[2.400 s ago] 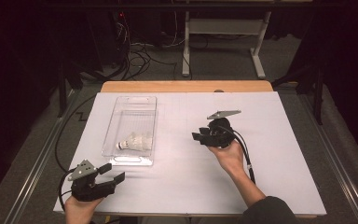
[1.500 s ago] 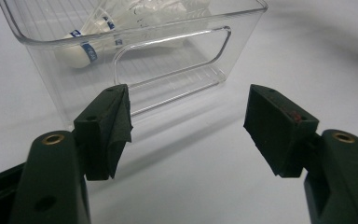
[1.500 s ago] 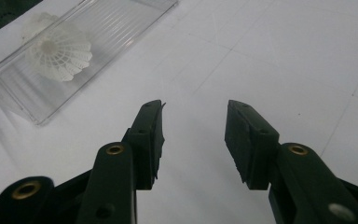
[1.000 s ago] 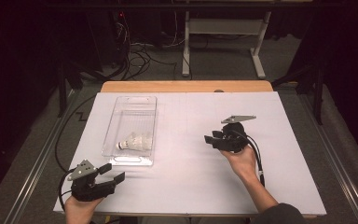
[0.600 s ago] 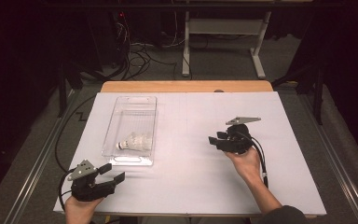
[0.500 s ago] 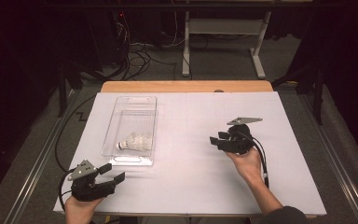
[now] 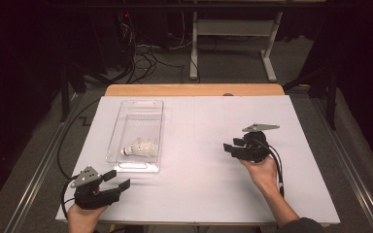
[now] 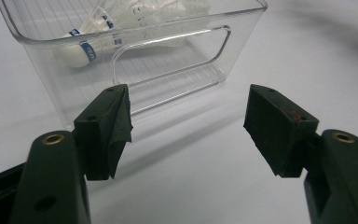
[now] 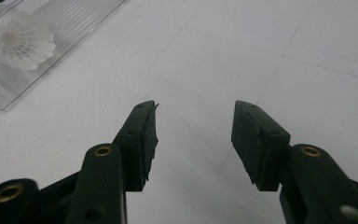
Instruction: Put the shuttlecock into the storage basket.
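A white shuttlecock (image 7: 142, 147) lies inside a clear plastic tray (image 7: 126, 162) on the left half of the white table. In the left gripper view the shuttlecock (image 8: 121, 23) lies behind the tray wall (image 8: 177, 60), cork end with a blue band to the left. My left gripper (image 7: 119, 180) rests near the front left edge, open and empty, its jaws toward the tray's near end. My right gripper (image 7: 229, 148) is held at the right, pointing left; its jaws have just been opening, with nothing between them. The right gripper view shows the shuttlecock (image 9: 18, 41) at upper left.
The white table top (image 7: 194, 194) stretches between the two grippers. A wooden strip (image 7: 194, 90) runs along the far edge. Cables and a desk frame (image 7: 233, 29) stand on the floor beyond. A black cable (image 7: 65, 145) trails off the left side.
My right gripper has drifted right and toward the near edge, away from the tray. The left gripper, tray and shuttlecock have stayed put.
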